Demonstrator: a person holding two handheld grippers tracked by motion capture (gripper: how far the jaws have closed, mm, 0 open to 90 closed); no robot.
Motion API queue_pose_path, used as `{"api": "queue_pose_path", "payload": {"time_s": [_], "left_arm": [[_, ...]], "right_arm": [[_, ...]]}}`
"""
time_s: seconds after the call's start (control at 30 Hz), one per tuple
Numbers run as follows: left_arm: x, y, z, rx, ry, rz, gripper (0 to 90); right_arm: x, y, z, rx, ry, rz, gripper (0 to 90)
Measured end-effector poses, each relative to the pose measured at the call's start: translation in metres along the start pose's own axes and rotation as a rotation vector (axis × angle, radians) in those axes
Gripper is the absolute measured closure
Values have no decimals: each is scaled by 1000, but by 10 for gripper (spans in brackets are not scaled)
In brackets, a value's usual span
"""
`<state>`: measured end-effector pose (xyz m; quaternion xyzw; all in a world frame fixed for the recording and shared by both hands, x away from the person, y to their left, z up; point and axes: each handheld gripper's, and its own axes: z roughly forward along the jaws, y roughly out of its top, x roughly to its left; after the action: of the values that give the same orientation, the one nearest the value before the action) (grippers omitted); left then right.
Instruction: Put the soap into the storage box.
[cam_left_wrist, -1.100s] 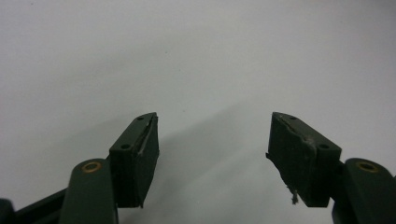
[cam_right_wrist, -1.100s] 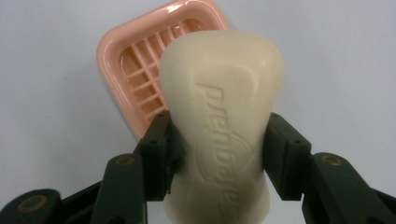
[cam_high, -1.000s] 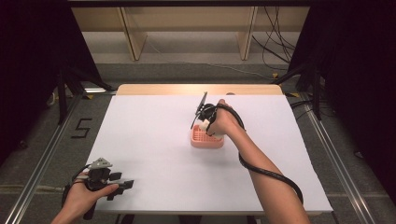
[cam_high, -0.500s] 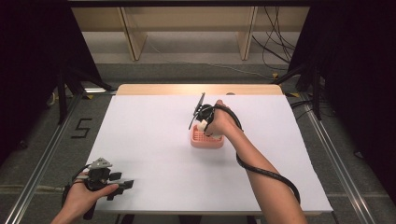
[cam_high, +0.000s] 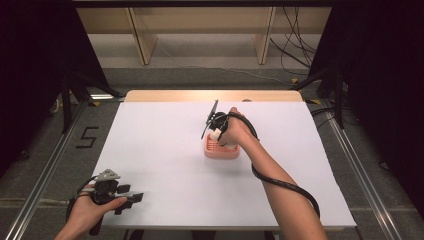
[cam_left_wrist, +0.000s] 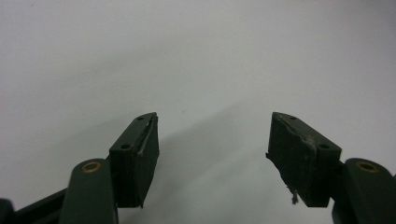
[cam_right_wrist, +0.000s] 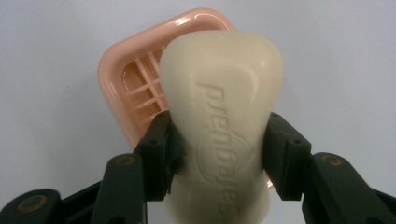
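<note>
Soap (cam_right_wrist: 222, 126) lower now, over pink dish (cam_right_wrist: 135, 88).

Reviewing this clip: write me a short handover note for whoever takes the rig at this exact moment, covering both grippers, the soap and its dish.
Right gripper: shut on the cream-white embossed bar of soap, held by its sides directly above the pink plastic slatted soap dish.
Left gripper: open, holding nothing, over bare white tabletop at the near left corner.
The dish sits mid-table, slightly right of centre.
Done: soap gripped and brought over the dish.
Left, probably: either seat the soap in the dish and release, or lift it clear; the pictures do not settle which, nor whether the soap touches the dish.
</note>
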<state>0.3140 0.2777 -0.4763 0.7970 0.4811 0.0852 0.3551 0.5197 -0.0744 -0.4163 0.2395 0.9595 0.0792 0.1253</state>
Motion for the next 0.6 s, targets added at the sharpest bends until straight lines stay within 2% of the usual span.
{"api": "queue_pose_path", "payload": {"time_s": [0.07,0.1,0.2,0.57,0.6], "left_arm": [[0,0,0,1,0,1,333],[0,0,0,1,-1,1,333],[0,0,0,1,-3,3,333],[0,0,0,3,-4,4,333],[0,0,0,5,-2,8,333]], "right_arm": [[0,0,1,4,2,8,504],[2,0,1,5,3,32,504],[0,1,2,4,-2,7,504],[1,2,7,3,-3,16,504],[0,2,7,-8,-5,-3,504]]}}
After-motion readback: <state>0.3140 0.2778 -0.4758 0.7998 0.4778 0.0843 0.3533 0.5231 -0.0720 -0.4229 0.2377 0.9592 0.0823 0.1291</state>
